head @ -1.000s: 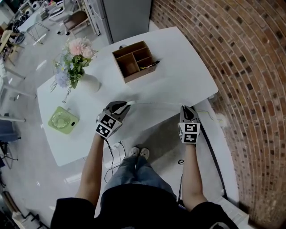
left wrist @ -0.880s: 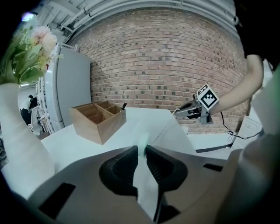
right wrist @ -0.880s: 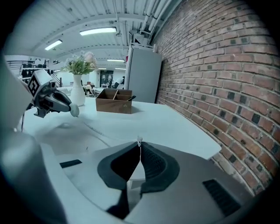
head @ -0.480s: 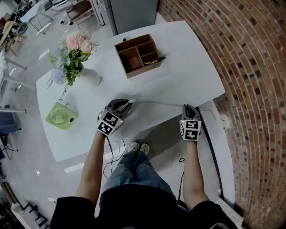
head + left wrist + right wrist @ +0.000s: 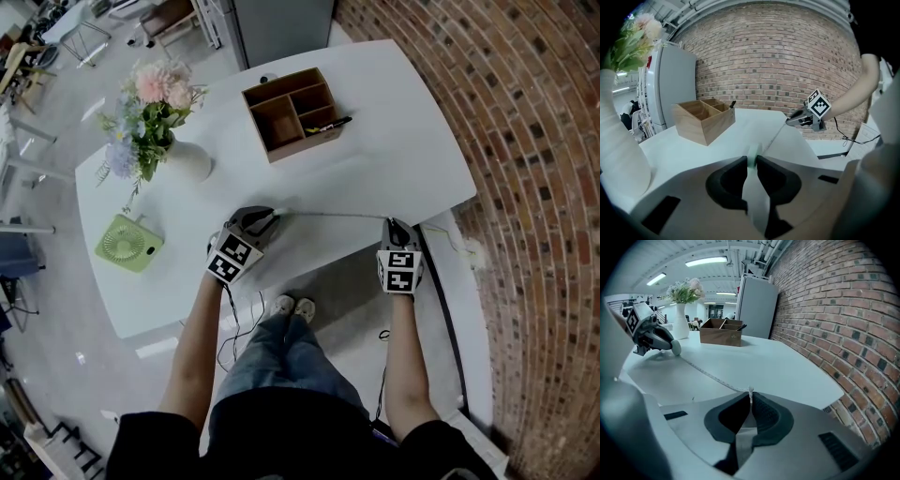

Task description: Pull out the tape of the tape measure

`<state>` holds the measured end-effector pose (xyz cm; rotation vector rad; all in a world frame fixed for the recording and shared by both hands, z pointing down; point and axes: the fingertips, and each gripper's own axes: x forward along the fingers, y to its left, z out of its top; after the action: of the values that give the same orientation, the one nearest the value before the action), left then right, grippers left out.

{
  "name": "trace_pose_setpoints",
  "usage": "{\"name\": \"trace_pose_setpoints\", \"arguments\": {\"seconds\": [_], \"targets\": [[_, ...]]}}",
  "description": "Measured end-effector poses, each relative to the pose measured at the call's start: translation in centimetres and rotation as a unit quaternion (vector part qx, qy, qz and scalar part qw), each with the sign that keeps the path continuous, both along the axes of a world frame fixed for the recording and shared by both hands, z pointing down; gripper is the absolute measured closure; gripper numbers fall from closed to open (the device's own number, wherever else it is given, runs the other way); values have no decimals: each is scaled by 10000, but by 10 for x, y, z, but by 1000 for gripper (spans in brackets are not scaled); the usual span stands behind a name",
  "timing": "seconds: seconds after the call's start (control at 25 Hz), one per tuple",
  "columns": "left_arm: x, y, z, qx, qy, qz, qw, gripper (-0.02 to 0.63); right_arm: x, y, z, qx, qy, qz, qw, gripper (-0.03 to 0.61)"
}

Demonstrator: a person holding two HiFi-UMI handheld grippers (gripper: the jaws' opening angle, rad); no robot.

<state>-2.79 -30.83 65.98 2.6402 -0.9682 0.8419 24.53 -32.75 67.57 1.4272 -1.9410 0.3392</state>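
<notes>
My left gripper (image 5: 265,221) is shut on the small pale tape measure (image 5: 752,155), near the front edge of the white table (image 5: 394,159). The case is pinched between the dark pads. From it the thin white tape (image 5: 328,215) runs straight to the right, just above the table, to my right gripper (image 5: 393,223). The right gripper's (image 5: 750,399) jaws are shut on the tape's end tab (image 5: 750,391). In the right gripper view the tape (image 5: 708,373) leads back to the round case (image 5: 675,348) in the left gripper (image 5: 670,344).
A wooden organizer box (image 5: 291,112) with a pen stands at the table's far side. A white vase of flowers (image 5: 187,161) and a green fan (image 5: 129,246) are at the left. A brick wall (image 5: 534,187) rises at the right. The table's front edge is just below both grippers.
The tape, which bowed slightly a second ago, now lies straight between the grippers. Both grippers keep their hold; the head view has shifted a little.
</notes>
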Motion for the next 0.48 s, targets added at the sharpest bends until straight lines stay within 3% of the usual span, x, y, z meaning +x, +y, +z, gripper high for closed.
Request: {"name": "trace_pose_setpoints", "arguments": {"seconds": [0.48], "targets": [[5,-2,1,-111,83,-22,9999,518,0,1,-1,-26,-164,111,9998,513]]}}
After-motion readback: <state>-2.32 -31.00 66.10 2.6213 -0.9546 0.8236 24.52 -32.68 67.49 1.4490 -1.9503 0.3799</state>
